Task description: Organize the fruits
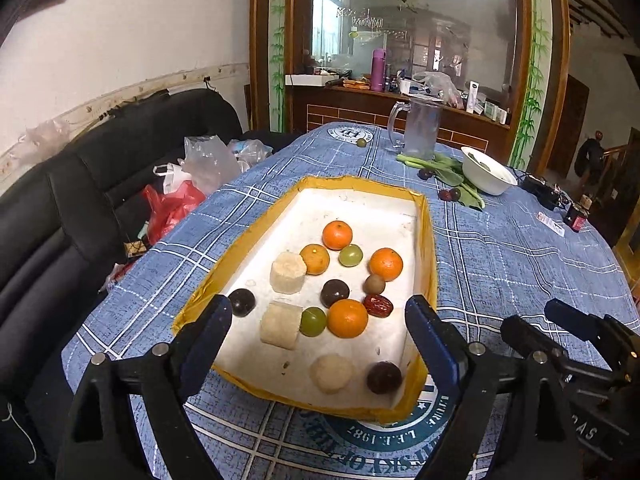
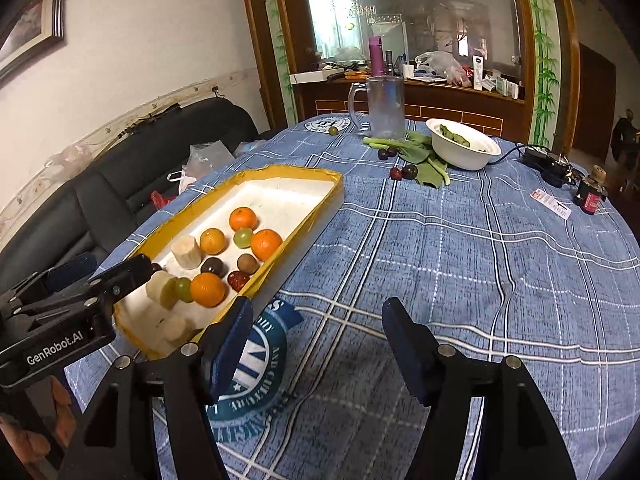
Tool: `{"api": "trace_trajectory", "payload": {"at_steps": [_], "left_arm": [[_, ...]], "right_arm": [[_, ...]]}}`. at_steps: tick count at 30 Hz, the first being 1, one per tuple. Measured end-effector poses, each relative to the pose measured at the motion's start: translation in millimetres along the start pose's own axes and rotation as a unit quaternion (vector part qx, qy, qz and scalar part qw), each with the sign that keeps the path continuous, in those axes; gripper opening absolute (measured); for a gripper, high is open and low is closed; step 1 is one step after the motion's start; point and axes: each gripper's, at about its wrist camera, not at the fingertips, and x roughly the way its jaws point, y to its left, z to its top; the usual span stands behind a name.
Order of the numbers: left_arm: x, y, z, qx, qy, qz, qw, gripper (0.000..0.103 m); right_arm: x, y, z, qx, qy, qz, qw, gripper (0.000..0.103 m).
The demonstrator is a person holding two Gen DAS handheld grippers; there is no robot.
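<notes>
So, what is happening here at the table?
A person holds two grippers above the table, sorting fruit into a yellow-edged tray. Both the left gripper and the right gripper are open and empty. The tray holds oranges, green grapes and other pieces. A few fruits are outside the tray, near the bowl.

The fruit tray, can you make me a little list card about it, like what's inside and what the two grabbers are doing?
tray: yellow-edged white tray on the blue checked tablecloth
oranges: four, one nearest at
green grapes: two, one at
dark round fruits: four
red date
pale chunks: three
fruit outside tray: some beside the white bowl
left gripper: open, empty
right gripper: open, empty
</notes>
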Motion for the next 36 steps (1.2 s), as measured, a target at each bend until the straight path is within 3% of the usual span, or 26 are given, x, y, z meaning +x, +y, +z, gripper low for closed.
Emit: {"api": "trace_trajectory", "payload": {"at_steps": [5, 8, 10, 12, 14, 15, 18, 20, 24, 27, 32, 36], "left_arm": [[-12, -9, 0, 0.007, -0.020, 0.017, 0.9996, 0.092], [-26, -12, -1, 0.005, -0.056, 0.050, 0.9972, 0.095], [-43, -13, -2, -0.003, -0.110, 0.097, 0.9892, 0.100], [-61, -14, -5, -0.011, -0.173, 0.136, 0.9754, 0.103], [-81, -14, -6, -0.017, -0.228, 0.140, 0.9635, 0.103], [-85, -12, -7, -0.022, -0.230, 0.129, 0.9643, 0.103], [-79, -10, -7, -0.031, -0.196, 0.106, 0.9743, 0.103], [-64, -9, -6, -0.026, -0.151, 0.089, 0.9842, 0.103], [-40, -2, -7, -0.050, -0.089, 0.067, 0.9925, 0.103], [-25, 3, -10, -0.066, -0.046, 0.052, 0.9954, 0.103], [-16, 1, -20, -0.062, -0.020, 0.058, 0.9962, 0.103], [-8, -2, -20, -0.056, 0.008, 0.026, 0.9980, 0.103]], "right_arm": [[-10, -3, -7, 0.005, -0.009, 0.002, 1.000, 0.074], [-14, -5, -9, 0.008, -0.012, 0.003, 1.000, 0.074], [-17, -5, -11, 0.007, -0.015, 0.004, 1.000, 0.074], [-20, -4, -12, 0.005, -0.018, 0.005, 1.000, 0.074], [-22, -2, -14, 0.001, -0.021, 0.008, 1.000, 0.075], [-23, 0, -15, -0.004, -0.022, 0.009, 1.000, 0.075], [-24, 7, -17, -0.019, -0.023, 0.013, 0.999, 0.075], [-24, 11, -18, -0.025, -0.022, 0.018, 0.999, 0.075], [-23, 18, -20, -0.038, -0.020, 0.019, 0.999, 0.076], [-19, 24, -21, -0.049, -0.014, 0.021, 0.999, 0.079], [-8, 34, -22, -0.066, 0.003, 0.021, 0.998, 0.079], [-5, 37, -20, -0.079, 0.004, 0.011, 0.997, 0.079]]}}
